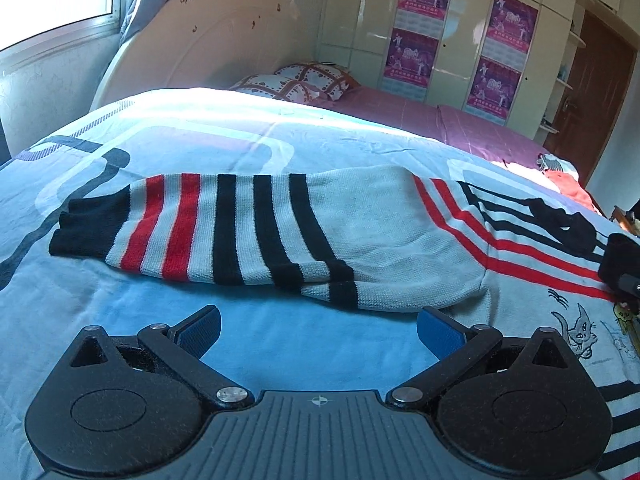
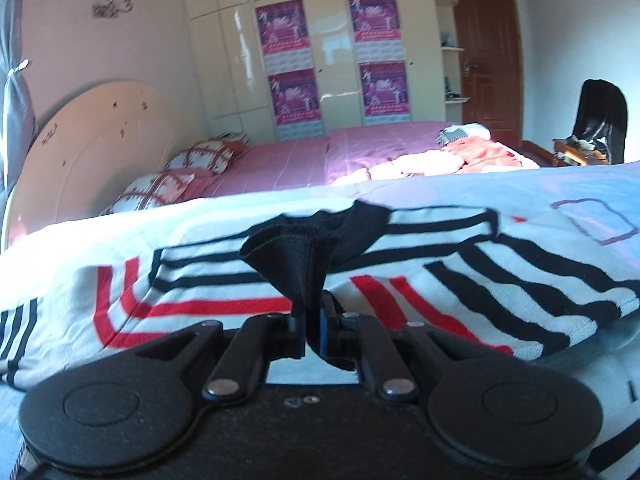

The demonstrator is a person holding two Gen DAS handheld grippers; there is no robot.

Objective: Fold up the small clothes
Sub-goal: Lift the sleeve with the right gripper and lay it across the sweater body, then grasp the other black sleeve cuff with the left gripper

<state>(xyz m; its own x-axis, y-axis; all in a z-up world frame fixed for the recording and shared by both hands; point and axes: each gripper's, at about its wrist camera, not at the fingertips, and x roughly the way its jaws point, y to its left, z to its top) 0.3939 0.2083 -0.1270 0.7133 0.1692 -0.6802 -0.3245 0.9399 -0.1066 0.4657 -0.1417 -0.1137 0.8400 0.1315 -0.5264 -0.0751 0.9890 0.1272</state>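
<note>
A small knit sweater, grey-white with black and red stripes, lies flat on the blue bedspread. One sleeve with a black cuff stretches out to the left. My left gripper hovers just in front of that sleeve, open, its blue pads wide apart with only bedspread between them. In the right wrist view my right gripper is shut on a black cuff of the sweater, which is pinched up into a cone over the striped chest. A black part of the right gripper shows at the right edge of the left wrist view.
Beyond the blue bedspread lie a pink sheet, patterned pillows and a rounded headboard. A pile of other clothes sits at the far end. Wardrobe doors with posters, a brown door and a black chair stand behind.
</note>
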